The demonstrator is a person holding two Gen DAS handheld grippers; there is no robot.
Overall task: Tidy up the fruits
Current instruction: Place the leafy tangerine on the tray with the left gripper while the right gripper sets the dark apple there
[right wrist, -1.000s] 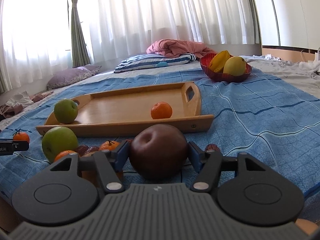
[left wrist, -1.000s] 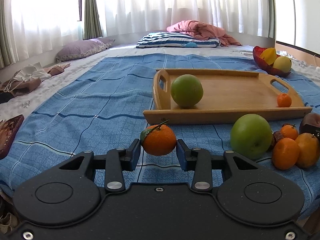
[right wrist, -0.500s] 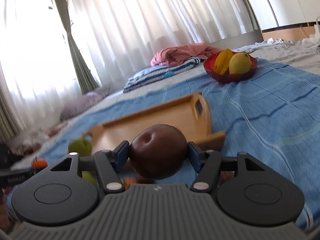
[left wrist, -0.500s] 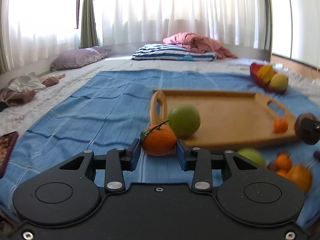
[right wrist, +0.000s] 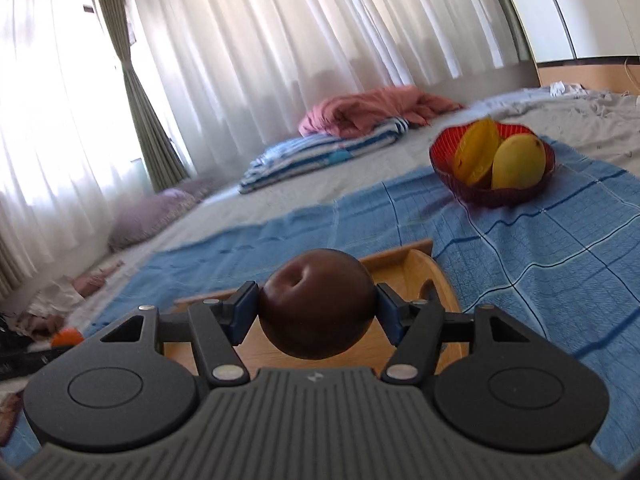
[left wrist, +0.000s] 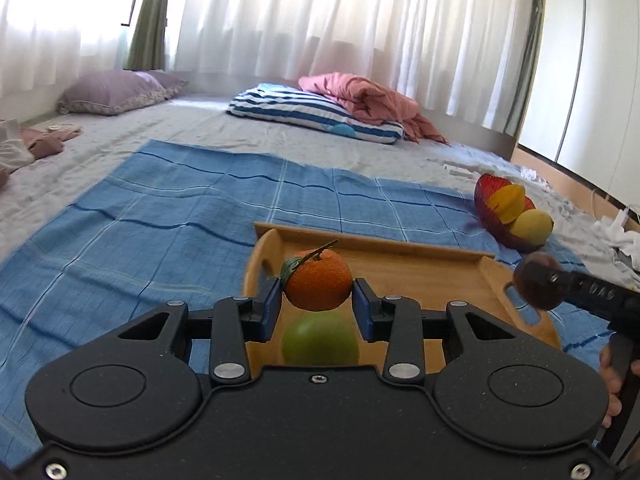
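My left gripper (left wrist: 317,305) is shut on an orange mandarin (left wrist: 318,279) with a green leaf and stem, held above the left end of the wooden tray (left wrist: 404,258). A green apple (left wrist: 320,343) lies in the tray just below it. My right gripper (right wrist: 316,312) is shut on a dark red-brown round fruit (right wrist: 316,304) over the tray's right end (right wrist: 430,276). In the left wrist view that dark fruit (left wrist: 538,286) and the right gripper's arm show at the right edge, with a hand below. The mandarin (right wrist: 67,337) shows small at the far left of the right wrist view.
A red bowl (right wrist: 492,196) with yellow fruits stands on the blue checked cloth (left wrist: 160,216) beyond the tray's right end. A striped pillow (left wrist: 316,114), a pink blanket (left wrist: 360,98) and a purple pillow (left wrist: 112,92) lie further back by the curtains.
Both grippers have risen and moved forward over the tray with their fruits. The loose fruits on the cloth in front of the tray have dropped out of sight.
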